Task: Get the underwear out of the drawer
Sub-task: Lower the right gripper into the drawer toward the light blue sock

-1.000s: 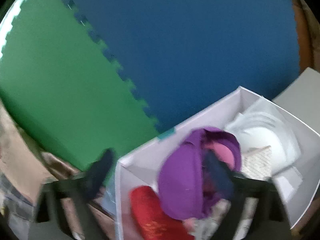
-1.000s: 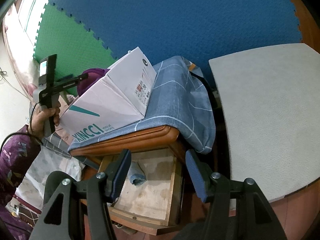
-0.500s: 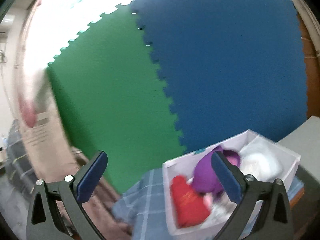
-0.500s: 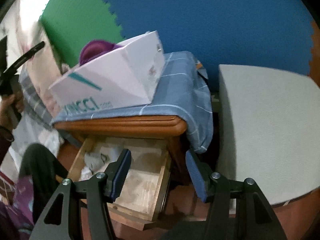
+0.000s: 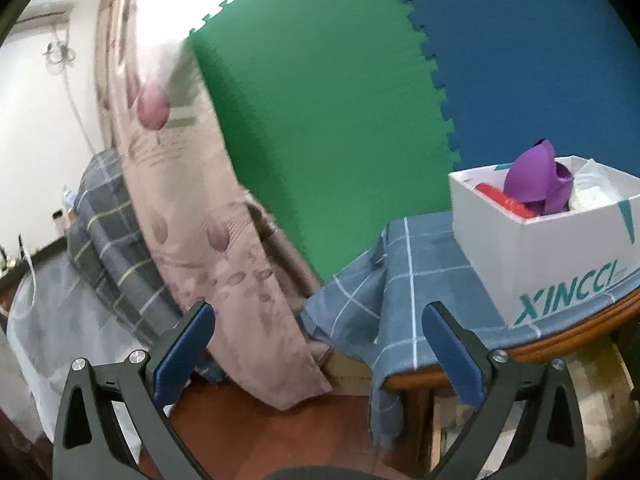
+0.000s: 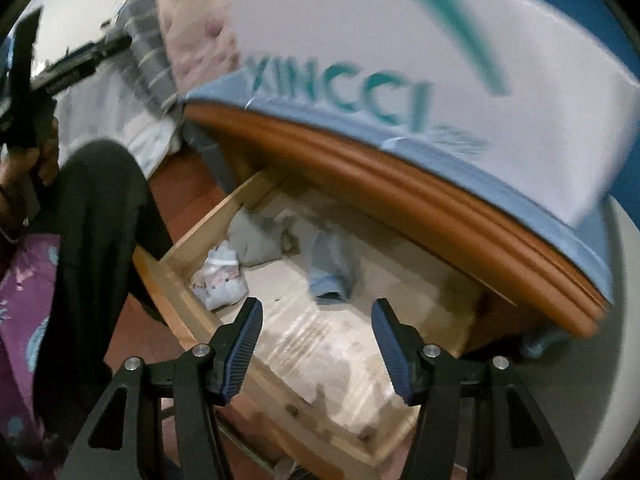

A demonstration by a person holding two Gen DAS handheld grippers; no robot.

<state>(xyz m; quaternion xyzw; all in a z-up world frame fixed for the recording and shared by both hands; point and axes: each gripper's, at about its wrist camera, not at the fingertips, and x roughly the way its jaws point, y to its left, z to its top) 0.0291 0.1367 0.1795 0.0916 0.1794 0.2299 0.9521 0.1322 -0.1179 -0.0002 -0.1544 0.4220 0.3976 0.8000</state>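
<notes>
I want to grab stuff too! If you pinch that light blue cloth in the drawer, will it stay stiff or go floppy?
Probably floppy: the light blue cloth already lies crumpled in the drawer. It looks thin, so likely light. It may unfold and dangle when lifted.

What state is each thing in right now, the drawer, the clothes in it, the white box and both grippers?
Drawer: pulled open.
Light blue garment: lying crumpled in the drawer, untouched.
Grey garment: lying in the drawer, untouched.
Patterned white garment: lying bunched in the drawer.
White box: lid off, full, on the cloth-covered cabinet.
Purple item: sticking out of the box.
Right gripper: open, empty, above the drawer.
Left gripper: open, empty.
</notes>
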